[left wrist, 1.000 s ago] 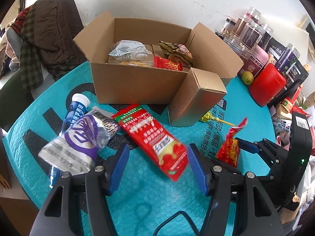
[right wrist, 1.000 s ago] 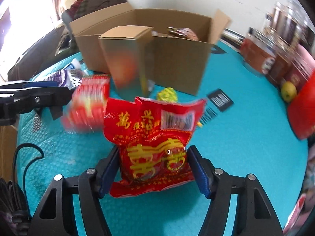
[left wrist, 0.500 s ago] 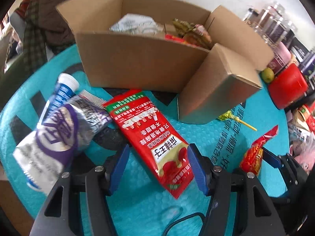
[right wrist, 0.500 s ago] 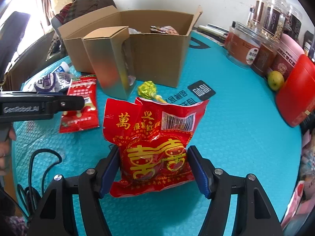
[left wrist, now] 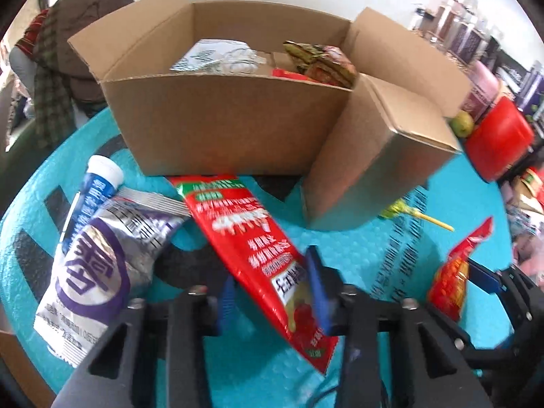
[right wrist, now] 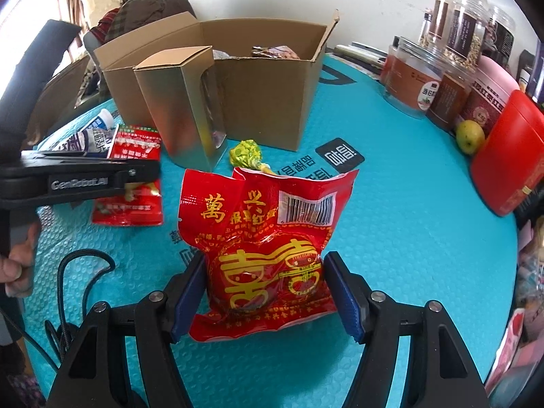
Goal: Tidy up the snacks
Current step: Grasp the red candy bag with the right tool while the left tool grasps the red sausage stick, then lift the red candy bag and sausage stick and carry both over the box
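Note:
My left gripper (left wrist: 272,292) has its blue pads closed on the lower part of a long red snack packet (left wrist: 251,238) that lies on the teal mat. My right gripper (right wrist: 265,292) is shut on a red bag with gold characters (right wrist: 268,238), held upright above the mat; that bag also shows edge-on in the left wrist view (left wrist: 452,282). The open cardboard box (left wrist: 217,119) holds several packets and stands just beyond. In the right wrist view the left gripper (right wrist: 102,173) sits over the long red packet (right wrist: 132,176).
A purple-silver pouch (left wrist: 95,265) and a blue-white tube (left wrist: 98,183) lie left of the red packet. A small gold carton (left wrist: 377,170) leans on the box. A green lollipop (right wrist: 244,153) lies beside it. Jars (right wrist: 442,78), a red tin (right wrist: 510,170) and a green fruit (right wrist: 471,134) stand at right.
My left gripper moved forward over the long red packet and its jaws closed on it. My right gripper keeps hold of the red bag, nearly still.

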`<action>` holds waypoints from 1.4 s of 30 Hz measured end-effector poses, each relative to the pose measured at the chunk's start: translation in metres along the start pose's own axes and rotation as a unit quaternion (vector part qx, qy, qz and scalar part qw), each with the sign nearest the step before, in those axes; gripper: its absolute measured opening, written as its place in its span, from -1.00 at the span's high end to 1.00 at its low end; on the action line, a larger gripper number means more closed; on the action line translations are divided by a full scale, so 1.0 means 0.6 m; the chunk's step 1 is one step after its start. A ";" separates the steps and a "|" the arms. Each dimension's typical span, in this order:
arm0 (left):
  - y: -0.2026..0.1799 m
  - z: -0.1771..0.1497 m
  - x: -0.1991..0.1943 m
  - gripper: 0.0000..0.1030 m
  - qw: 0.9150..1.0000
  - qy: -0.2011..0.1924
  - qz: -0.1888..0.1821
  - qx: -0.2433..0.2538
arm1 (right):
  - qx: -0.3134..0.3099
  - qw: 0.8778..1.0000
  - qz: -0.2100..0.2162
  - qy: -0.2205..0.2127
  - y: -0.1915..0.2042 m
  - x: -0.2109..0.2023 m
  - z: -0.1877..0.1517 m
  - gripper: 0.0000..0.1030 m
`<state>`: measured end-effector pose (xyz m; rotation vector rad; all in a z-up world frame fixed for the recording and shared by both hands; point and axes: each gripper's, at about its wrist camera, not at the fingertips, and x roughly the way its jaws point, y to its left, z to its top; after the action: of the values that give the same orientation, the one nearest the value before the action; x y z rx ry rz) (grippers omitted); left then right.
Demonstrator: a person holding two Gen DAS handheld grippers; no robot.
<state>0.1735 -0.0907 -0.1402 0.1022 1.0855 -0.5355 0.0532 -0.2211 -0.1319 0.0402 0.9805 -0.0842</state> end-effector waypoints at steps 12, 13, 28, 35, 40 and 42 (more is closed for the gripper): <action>-0.040 -0.070 -0.047 0.71 0.996 0.021 -0.041 0.081 | 0.014 1.000 0.012 0.002 0.000 -0.018 -0.021 -0.33; -0.042 -0.079 -0.053 0.71 0.995 0.022 -0.041 0.089 | 0.013 1.000 0.012 0.002 0.001 -0.020 -0.023 -0.33; -0.075 -0.151 -0.093 0.71 0.989 0.027 -0.039 0.137 | -0.016 1.000 0.018 0.008 0.032 -0.051 -0.073 -0.34; -0.078 -0.145 -0.068 0.71 0.991 0.046 -0.053 0.114 | -0.012 1.000 0.020 0.008 0.029 -0.051 -0.074 -0.35; -0.074 -0.152 -0.082 0.71 0.991 0.020 -0.061 0.114 | -0.012 1.000 0.021 0.006 0.029 -0.052 -0.076 -0.36; -0.080 -0.151 -0.092 0.74 0.991 0.003 -0.054 0.121 | -0.011 1.000 0.022 0.006 0.029 -0.052 -0.077 -0.36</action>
<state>0.0581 -0.0818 -0.1273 0.2579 1.0337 -0.7635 -0.0006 -0.1989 -0.1318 0.0425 0.9925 -0.0324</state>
